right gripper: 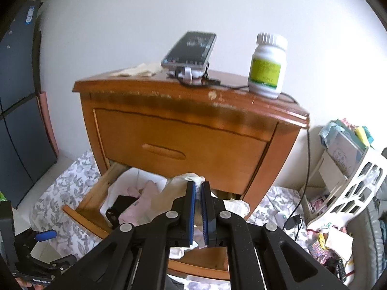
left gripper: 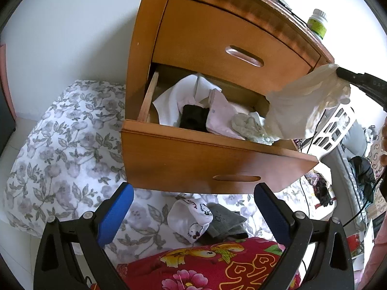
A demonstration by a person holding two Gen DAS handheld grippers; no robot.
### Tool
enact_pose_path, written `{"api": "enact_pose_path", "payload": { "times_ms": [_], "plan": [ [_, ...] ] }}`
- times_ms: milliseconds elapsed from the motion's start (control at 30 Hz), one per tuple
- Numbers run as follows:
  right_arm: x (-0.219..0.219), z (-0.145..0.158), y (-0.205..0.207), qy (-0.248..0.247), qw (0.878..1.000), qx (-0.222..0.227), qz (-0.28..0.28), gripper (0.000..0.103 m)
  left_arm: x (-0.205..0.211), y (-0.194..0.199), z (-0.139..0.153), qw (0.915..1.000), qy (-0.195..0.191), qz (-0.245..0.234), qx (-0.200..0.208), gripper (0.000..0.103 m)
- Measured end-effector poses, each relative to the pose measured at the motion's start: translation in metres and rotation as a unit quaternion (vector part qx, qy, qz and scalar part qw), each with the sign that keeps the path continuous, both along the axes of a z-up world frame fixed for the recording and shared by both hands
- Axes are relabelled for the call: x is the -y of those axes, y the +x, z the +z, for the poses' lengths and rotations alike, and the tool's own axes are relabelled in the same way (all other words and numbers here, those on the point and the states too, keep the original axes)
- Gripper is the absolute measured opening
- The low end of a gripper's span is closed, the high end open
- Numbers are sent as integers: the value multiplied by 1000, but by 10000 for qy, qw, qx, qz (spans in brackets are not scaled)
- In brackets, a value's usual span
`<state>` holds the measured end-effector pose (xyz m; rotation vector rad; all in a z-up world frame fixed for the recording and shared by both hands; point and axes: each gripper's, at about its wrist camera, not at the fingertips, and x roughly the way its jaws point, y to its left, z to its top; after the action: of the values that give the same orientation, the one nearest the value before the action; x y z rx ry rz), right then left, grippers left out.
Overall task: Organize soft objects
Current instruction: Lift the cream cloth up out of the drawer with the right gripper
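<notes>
**Q:** Between the right tongs (right gripper: 198,191), low in the middle of the right wrist view, what is gripped?

**A:** A cream cloth (right gripper: 180,186). The blue pads (right gripper: 191,207) are pressed together on it, with only a thin strip of fabric between them. Seen from the left wrist view, the same cloth (left gripper: 302,111) hangs at centre right from the black tip of the right tongs (left gripper: 343,73), drooping over the right end of the open lower drawer (left gripper: 212,159).

**Q:** And the left tongs?

**A:** The left tongs (left gripper: 193,207) stand wide apart at the bottom of the left wrist view and hold nothing. Between the fingers (left gripper: 116,215) lie a white cartoon-print sock (left gripper: 188,220) and a grey sock (left gripper: 225,222), touching each other, on a floral sheet (left gripper: 60,145). A red patterned quilt (left gripper: 205,265) fills the bottom edge.

**Q:** What does the drawer contain?

**A:** From left to right: a white garment (left gripper: 174,99), a black item (left gripper: 193,118), a pale pink garment (left gripper: 222,118) and a crumpled greenish-white piece (left gripper: 251,125).

**Q:** What surrounds it?

**A:** The drawer belongs to a wooden nightstand (right gripper: 183,130), whose upper drawer is closed. On its top stand a phone (right gripper: 188,50) propped on a small stand and a white bottle with a green label (right gripper: 268,65). A white slotted basket (right gripper: 358,186) leans at right.
</notes>
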<state>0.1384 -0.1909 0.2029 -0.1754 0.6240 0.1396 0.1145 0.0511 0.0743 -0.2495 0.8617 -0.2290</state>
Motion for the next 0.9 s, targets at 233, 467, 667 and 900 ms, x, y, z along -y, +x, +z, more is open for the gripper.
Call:
{"api": "enact_pose_path", "payload": {
  "times_ms": [233,467,667,900],
  "plan": [
    [-1,25,-23,51,9996,276,94,5,2,-7,9,10000,15,8,90,100],
    [0,47,-51,134,9983,540,187,5,5,-14,15,9999,58,12,135,100],
    [4,66,-75,231,9964,775,271,5,6,-20,23,9997,83,53,202,100],
    [4,76,-104,218,9947,935,356,5,6,-30,30,9996,112,99,254,100]
  ]
}}
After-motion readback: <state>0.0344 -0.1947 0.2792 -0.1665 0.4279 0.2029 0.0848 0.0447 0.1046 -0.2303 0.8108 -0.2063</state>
